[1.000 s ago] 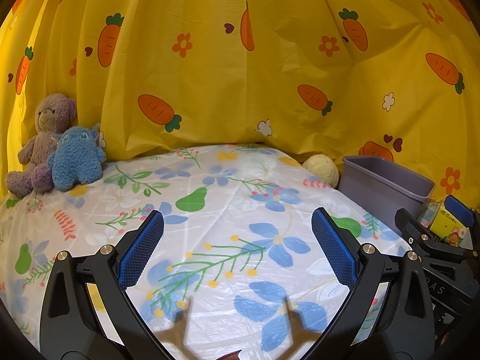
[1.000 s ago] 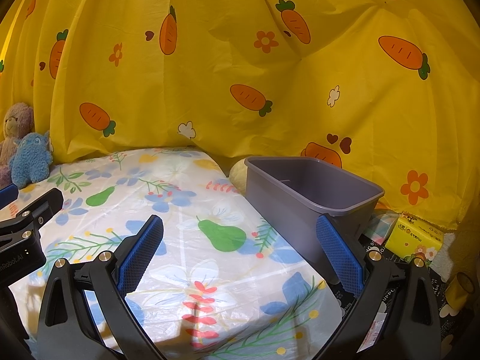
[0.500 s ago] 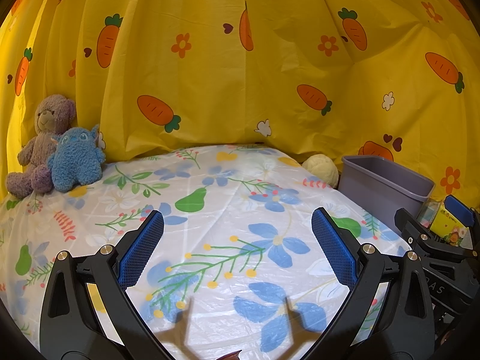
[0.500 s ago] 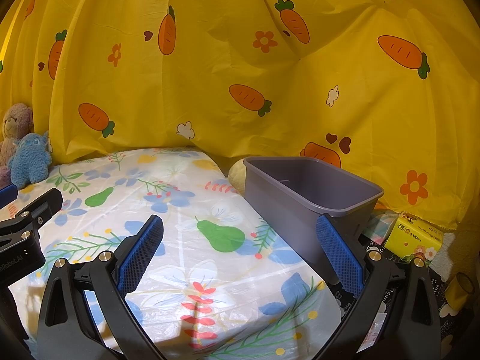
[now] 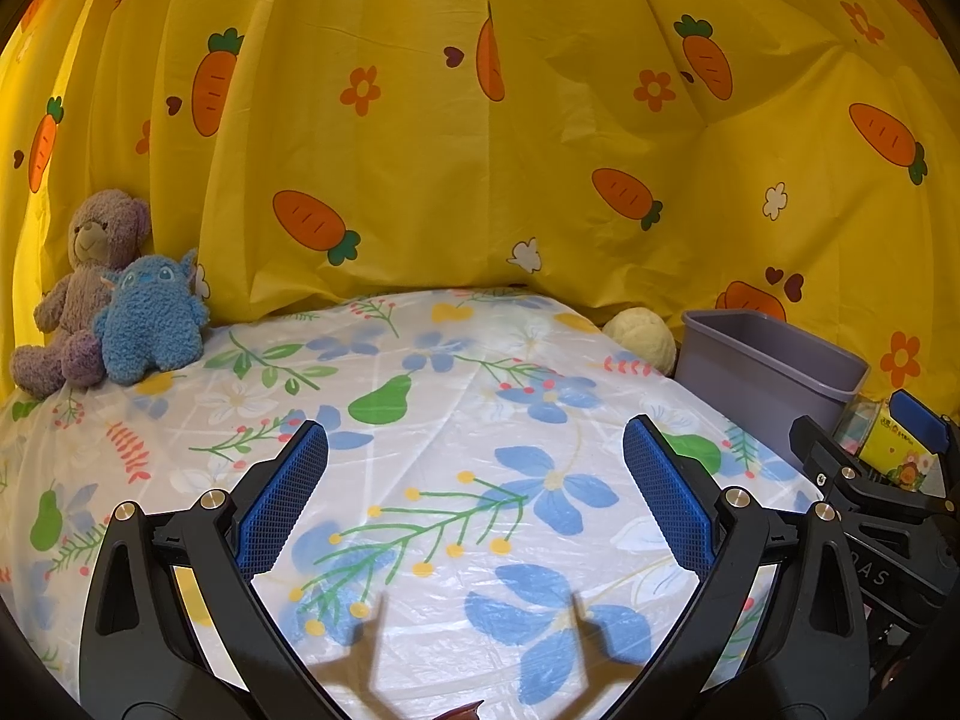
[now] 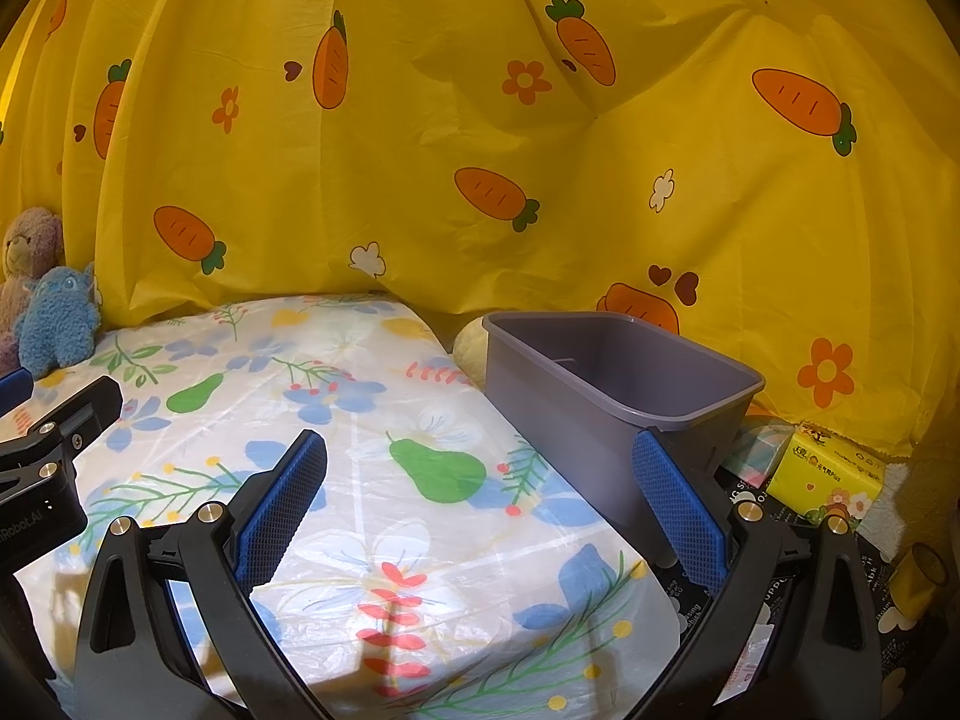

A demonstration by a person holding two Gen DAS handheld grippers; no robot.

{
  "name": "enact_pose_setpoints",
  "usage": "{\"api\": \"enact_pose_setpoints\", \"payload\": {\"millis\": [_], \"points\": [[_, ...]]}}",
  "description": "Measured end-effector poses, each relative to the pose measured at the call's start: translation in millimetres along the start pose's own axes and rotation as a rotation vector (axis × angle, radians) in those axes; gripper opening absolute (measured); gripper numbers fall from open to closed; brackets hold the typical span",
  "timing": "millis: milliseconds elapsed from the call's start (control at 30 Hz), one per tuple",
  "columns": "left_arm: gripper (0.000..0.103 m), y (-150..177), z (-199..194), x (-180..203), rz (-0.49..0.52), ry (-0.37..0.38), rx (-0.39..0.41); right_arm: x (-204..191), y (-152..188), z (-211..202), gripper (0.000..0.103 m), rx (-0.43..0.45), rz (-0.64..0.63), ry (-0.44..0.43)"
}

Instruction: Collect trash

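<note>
A grey plastic bin [image 6: 618, 384] stands empty just off the right edge of a table covered in a floral sheet [image 6: 372, 462]; the left wrist view shows this bin [image 5: 768, 366] at the far right. My left gripper [image 5: 474, 498] hovers open over the middle of the sheet [image 5: 432, 420], nothing between its blue pads. My right gripper [image 6: 480, 498] is open too, above the table's right part, its right finger [image 6: 678, 504] in front of the bin's near wall. No loose trash shows on the sheet.
A purple teddy bear [image 5: 84, 282] and a blue plush toy [image 5: 150, 324] sit at the table's back left. A pale yellow plush ball [image 5: 642, 336] lies between table and bin. A yellow tissue pack [image 6: 828, 468] lies right of the bin. A yellow carrot-print curtain [image 5: 480, 138] hangs behind.
</note>
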State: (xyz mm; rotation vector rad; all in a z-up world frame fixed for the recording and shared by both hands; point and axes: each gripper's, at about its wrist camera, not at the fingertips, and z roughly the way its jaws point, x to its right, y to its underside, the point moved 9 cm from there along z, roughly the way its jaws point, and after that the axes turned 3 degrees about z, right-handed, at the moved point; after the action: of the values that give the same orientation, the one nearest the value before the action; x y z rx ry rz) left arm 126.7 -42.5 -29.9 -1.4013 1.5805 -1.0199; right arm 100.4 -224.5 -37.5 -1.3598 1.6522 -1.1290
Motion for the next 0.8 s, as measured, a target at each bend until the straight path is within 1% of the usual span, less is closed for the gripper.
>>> {"api": "enact_pose_setpoints", "payload": {"millis": [567,733,800], "points": [[0.097,0.3,0.8,-0.4,-0.001,0.003,0.0,-0.2,0.1,0.0,0.098,-0.002,0.001,0.0],[0.097,1.4,0.7,4.8,0.016,0.032,-0.001,1.7,1.1,0.1,0.098,-0.002,0.002,0.002],[0.097,2.5,0.7,6.5,0.029,0.033,-0.001,2.3,1.6,0.3,0.098,-0.002,0.002,0.001]]}}
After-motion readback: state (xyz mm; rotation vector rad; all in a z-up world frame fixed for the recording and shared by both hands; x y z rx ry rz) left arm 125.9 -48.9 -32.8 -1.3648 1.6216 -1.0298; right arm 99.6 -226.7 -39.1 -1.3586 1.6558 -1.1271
